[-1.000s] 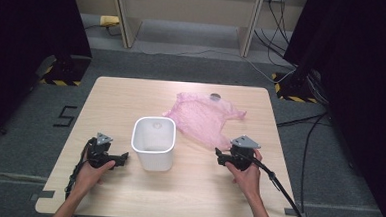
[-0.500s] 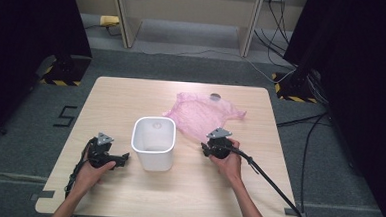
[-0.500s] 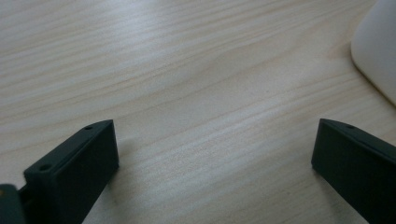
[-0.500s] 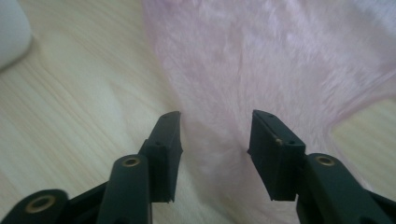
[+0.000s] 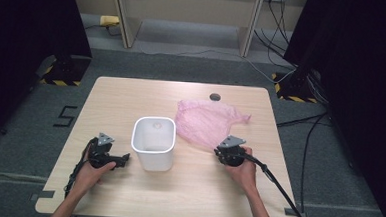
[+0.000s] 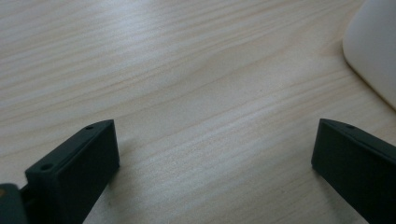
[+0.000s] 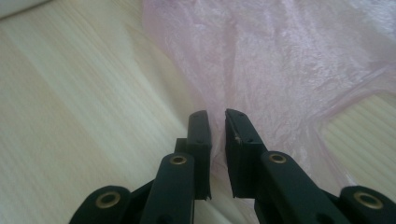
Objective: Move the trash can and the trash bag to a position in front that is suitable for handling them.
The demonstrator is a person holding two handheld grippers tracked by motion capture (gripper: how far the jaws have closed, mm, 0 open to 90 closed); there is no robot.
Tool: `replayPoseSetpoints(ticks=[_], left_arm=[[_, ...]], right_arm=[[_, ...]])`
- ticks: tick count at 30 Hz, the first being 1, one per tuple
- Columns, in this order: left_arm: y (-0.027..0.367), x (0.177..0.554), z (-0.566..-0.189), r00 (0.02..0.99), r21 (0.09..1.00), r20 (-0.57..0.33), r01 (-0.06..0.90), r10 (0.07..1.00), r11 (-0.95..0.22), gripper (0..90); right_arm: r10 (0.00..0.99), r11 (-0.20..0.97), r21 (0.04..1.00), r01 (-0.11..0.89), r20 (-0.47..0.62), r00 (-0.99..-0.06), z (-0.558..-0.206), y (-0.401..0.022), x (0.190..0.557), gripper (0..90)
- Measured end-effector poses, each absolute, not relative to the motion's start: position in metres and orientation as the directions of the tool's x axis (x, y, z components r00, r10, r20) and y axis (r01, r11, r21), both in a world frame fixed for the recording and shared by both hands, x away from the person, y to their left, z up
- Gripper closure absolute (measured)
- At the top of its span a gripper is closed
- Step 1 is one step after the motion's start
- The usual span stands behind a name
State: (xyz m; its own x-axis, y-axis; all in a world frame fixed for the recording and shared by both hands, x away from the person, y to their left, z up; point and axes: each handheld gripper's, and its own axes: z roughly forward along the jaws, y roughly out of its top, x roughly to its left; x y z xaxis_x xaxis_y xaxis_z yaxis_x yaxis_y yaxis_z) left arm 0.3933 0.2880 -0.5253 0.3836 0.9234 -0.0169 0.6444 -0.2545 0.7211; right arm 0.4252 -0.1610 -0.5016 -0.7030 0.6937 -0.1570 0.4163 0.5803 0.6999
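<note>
The step in hand looks like the first grab: taking hold of the pink plastic bag [image 5: 205, 122] so it can go to the white bin [image 5: 153, 142], probably as its liner. The bag lies crumpled and flat on the table [image 5: 131, 98], just beyond and to the right of the bin, its near edge reaching down to the right gripper [image 5: 225, 151]. In the right gripper view that gripper [image 7: 217, 113] has its jaws drawn close together, a narrow slit left between them, and they have just been closing; the thin film of the bag [image 7: 280, 60] runs under and between the tips (whether the pads truly pinch it I cannot tell for certain, though it looks caught). The left gripper [image 5: 124, 160] rests low on the table beside the bin, and in its own view the jaws [image 6: 212, 140] stand wide apart with bare wood between them and the bin's wall [image 6: 373, 46] at the upper right. The next move likely calls for a gentle lift to check that the film comes up with the jaws, then finding the bag's mouth, with the left gripper steadying the bin or taking the opposite edge.
</note>
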Motion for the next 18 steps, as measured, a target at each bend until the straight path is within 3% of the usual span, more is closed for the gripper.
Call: replayPoseSetpoints(ticks=[5,8,9,12,13,18], left_arm=[[0.288,0.393,-0.525,0.386,0.721,-0.016,0.644,0.922,-0.257,0.0],[0.288,0.393,-0.525,0.387,0.721,-0.016,0.643,0.922,-0.257,0.0],[0.288,0.393,-0.525,0.387,0.721,-0.016,0.643,0.922,-0.257,0.0],[0.288,0.393,-0.525,0.387,0.721,-0.017,0.643,0.922,-0.257,0.0],[0.288,0.393,-0.525,0.389,0.721,-0.016,0.643,0.921,-0.258,0.0],[0.288,0.393,-0.525,0.389,0.721,-0.016,0.643,0.921,-0.259,0.0]], right_arm=[[0.709,0.585,0.69,0.426,-0.18,-0.682,-0.499,-0.192,0.412,79.6],[0.729,0.571,0.694,0.437,-0.185,-0.659,-0.498,-0.203,0.411,73.6],[0.778,0.526,0.7,0.483,-0.166,-0.606,-0.495,-0.212,0.408,60.2],[0.811,0.463,0.727,0.507,-0.118,-0.573,-0.491,-0.216,0.403,54.4],[0.834,0.405,0.759,0.51,-0.078,-0.546,-0.487,-0.215,0.401,44.7],[0.83,0.296,0.82,0.49,0.034,-0.557,-0.475,-0.195,0.403,39.1]])
